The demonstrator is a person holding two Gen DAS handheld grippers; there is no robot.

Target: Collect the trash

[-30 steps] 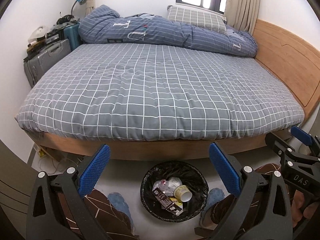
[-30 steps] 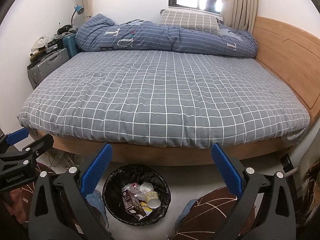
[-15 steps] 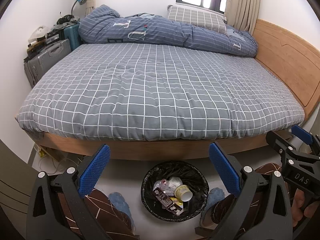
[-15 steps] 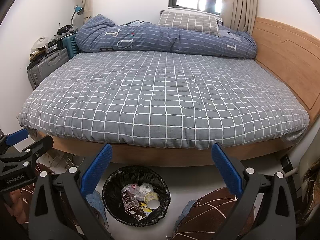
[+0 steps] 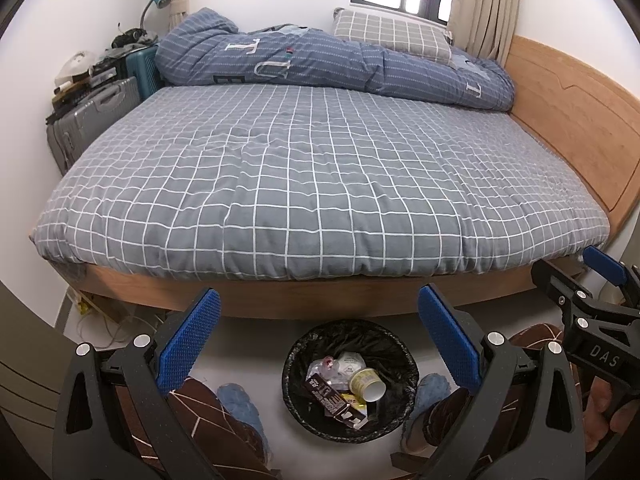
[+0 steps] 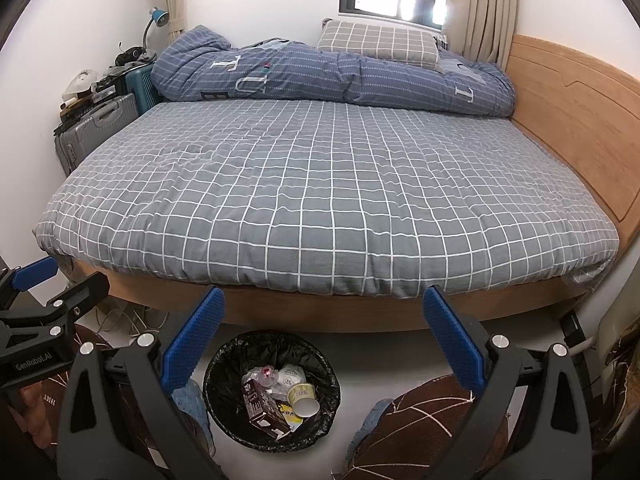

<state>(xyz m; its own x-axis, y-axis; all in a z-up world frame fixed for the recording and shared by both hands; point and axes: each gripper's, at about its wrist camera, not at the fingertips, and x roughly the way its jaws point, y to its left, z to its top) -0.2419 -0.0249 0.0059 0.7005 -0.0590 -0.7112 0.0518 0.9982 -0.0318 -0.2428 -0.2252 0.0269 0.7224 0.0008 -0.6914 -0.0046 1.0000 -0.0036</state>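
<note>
On the floor by the bed, the trash bin [image 5: 349, 376] is holding all the trash (cup, wrappers). Both the left gripper [image 5: 318, 344] and right gripper [image 6: 324, 340] are hanging wide open, holding nothing. The job is looking done; next they are probably just checking around.

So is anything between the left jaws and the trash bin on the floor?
Nothing visible. The left gripper hangs open above the trash bin, whose mouth is uncovered, with a paper cup and carton inside.

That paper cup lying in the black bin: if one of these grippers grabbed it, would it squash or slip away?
The paper cup looks thin-walled and empty, so it would probably be light and dent under a firm squeeze. It lies on its side atop loose wrappers in the bin, so a nudge might roll it. Its open rim probably gives easily.
</note>
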